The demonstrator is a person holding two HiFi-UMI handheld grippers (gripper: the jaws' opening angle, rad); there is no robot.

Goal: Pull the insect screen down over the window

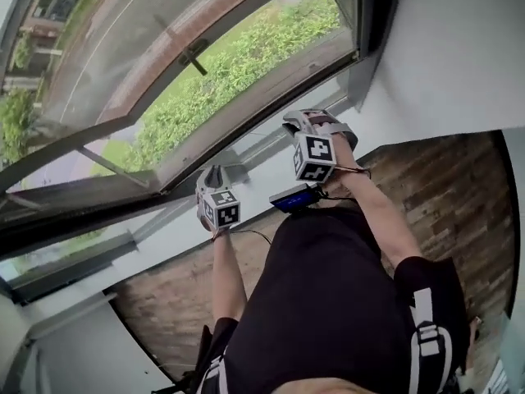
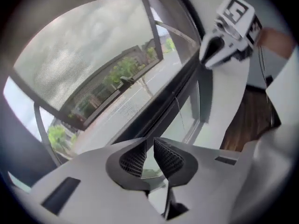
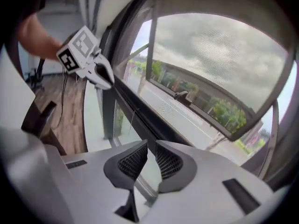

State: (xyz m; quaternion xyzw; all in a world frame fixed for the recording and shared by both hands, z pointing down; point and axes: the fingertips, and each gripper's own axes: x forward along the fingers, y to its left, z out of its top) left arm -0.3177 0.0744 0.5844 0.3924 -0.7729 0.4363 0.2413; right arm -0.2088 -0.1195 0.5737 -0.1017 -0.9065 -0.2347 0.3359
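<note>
The window [image 1: 189, 64] fills the upper left of the head view, and its glass sash [image 1: 148, 80] stands tilted outward over a street and green bushes. In both gripper views a fine mesh, the insect screen [image 2: 79, 50] [image 3: 224, 55], shows across the pane. A dark bar [image 2: 159, 108] [image 3: 140, 113] runs along its lower edge, with a thin cord [image 2: 179, 113] hanging from it. My left gripper [image 1: 215, 173] [image 2: 149, 146] and right gripper [image 1: 299, 121] [image 3: 152, 146] hover over the white sill [image 1: 254, 179], short of the bar. Each stands open by a narrow gap and holds nothing.
A white wall [image 1: 459, 48] meets the window at the right. Brown wooden floor [image 1: 467, 203] lies below the sill. A small blue device [image 1: 294, 197] and a thin cable hang in front of the person's black clothing [image 1: 328, 302].
</note>
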